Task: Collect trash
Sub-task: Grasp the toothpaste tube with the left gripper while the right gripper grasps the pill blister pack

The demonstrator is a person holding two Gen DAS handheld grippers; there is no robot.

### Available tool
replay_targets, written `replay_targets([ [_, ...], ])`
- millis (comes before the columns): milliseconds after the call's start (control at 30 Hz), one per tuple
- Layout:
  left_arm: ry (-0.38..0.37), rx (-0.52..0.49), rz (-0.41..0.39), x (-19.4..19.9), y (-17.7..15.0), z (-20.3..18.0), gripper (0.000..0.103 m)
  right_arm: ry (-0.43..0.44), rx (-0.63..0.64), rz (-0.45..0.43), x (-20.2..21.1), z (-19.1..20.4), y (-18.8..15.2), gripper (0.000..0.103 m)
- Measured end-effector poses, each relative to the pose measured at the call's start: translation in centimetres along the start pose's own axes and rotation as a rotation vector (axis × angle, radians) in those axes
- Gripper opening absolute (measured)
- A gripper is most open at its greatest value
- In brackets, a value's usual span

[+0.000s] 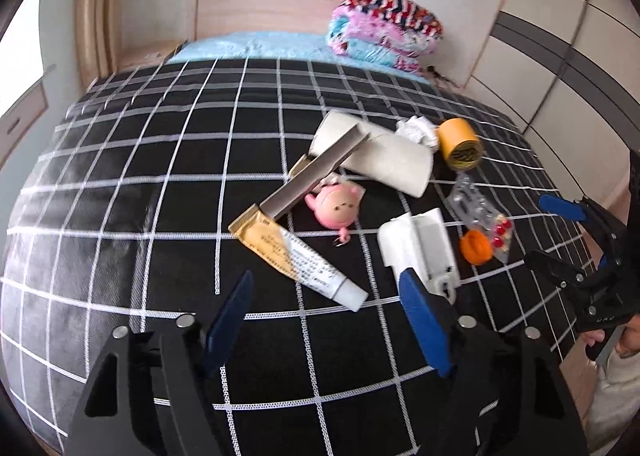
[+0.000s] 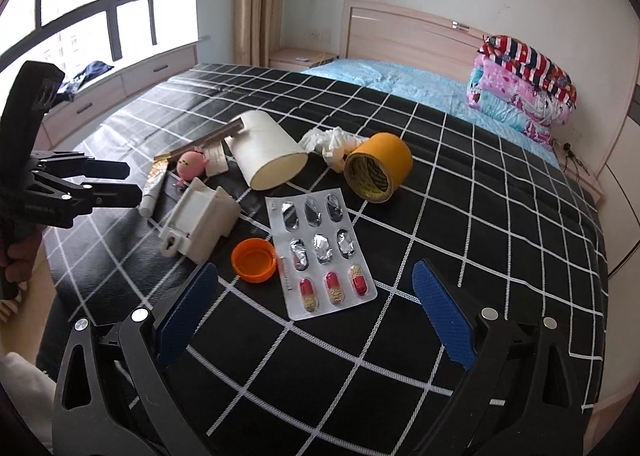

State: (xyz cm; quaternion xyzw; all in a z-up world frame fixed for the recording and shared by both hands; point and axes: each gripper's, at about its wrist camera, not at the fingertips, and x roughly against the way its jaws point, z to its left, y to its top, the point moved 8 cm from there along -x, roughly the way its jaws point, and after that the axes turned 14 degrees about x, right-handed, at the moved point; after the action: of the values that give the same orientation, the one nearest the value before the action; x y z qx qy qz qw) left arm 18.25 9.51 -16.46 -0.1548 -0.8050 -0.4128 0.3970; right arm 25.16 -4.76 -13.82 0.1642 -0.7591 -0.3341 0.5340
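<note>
Litter lies on a black checked bedspread [image 1: 160, 215]. In the left wrist view: a white-and-gold tube [image 1: 298, 256], a pink toy [image 1: 336, 207], a grey card strip [image 1: 316, 175], a white paper cup [image 1: 376, 151], crumpled tissue [image 1: 418, 127], a yellow tape roll [image 1: 460, 143], a white plastic piece [image 1: 420, 248], an orange cap [image 1: 476, 246] and a pill blister [image 1: 480, 211]. My left gripper [image 1: 326, 292] is open, just short of the tube. My right gripper [image 2: 316, 288] is open around the blister [image 2: 322, 248], beside the cap [image 2: 255, 260].
Folded patterned quilts [image 2: 524, 87] sit at the headboard on a blue sheet [image 2: 400, 79]. A window and low drawers [image 2: 120, 83] run along the left. Wardrobe doors [image 1: 560, 55] stand at the right. The bed's near edge lies under both grippers.
</note>
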Motion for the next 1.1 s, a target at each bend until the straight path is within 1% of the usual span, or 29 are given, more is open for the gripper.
replay_targets([
  [133,0.027,0.017,0.009,-0.8,-0.3,0.6,0.062,0.003,0.002,0.015,-1.1,-0.4,-0.1,0.098],
  [233,0.066,0.009,-0.001,-0.8,-0.4,0.7,0.057,0.009,0.002,0.032,-2.1,-0.6,-0.3,0.090],
  [300,0.061,0.010,0.001,-0.8,-0.3,0.5,0.051,0.013,0.004,0.037,-2.3,-0.6,-0.4,0.089],
  [333,0.070,0.008,-0.003,-0.9,-0.3,0.4,0.048,0.012,0.007,0.044,-2.5,-0.5,-0.4,0.089],
  [400,0.092,-0.016,-0.010,-1.1,-0.3,0.1,0.044,0.002,0.008,0.060,-2.8,-0.4,-0.7,0.085],
  [433,0.099,-0.036,-0.012,-1.3,-0.4,-0.1,0.039,0.003,0.003,0.069,-3.0,-0.4,-0.8,0.077],
  [467,0.103,-0.046,-0.014,-1.3,-0.4,-0.2,0.036,-0.001,0.002,0.079,-3.1,-0.4,-1.0,0.069],
  [533,0.095,-0.031,-0.011,-1.3,-0.3,-0.1,0.030,-0.011,0.002,0.096,-3.3,-0.4,-1.2,0.067],
  [567,0.091,-0.030,-0.012,-1.2,-0.3,-0.1,0.028,-0.009,0.002,0.093,-3.3,-0.3,-1.2,0.064],
  [600,0.091,-0.028,-0.014,-1.2,-0.4,0.0,0.024,0.005,-0.002,0.092,-3.2,-0.2,-1.3,0.061],
  [700,0.069,0.000,-0.015,-0.9,-0.4,0.4,0.022,0.005,-0.012,0.088,-2.9,-0.2,-1.3,0.053],
  [733,0.067,0.001,-0.019,-0.8,-0.5,0.5,0.021,0.009,-0.018,0.086,-2.9,-0.3,-1.2,0.048],
  [933,0.053,0.011,-0.020,-0.2,-0.9,0.9,0.017,0.022,-0.043,0.080,-2.5,0.0,-1.5,0.048],
  [1100,0.056,0.024,-0.029,0.4,-1.4,1.3,0.013,0.023,-0.065,0.066,-1.8,0.0,-1.4,0.048],
])
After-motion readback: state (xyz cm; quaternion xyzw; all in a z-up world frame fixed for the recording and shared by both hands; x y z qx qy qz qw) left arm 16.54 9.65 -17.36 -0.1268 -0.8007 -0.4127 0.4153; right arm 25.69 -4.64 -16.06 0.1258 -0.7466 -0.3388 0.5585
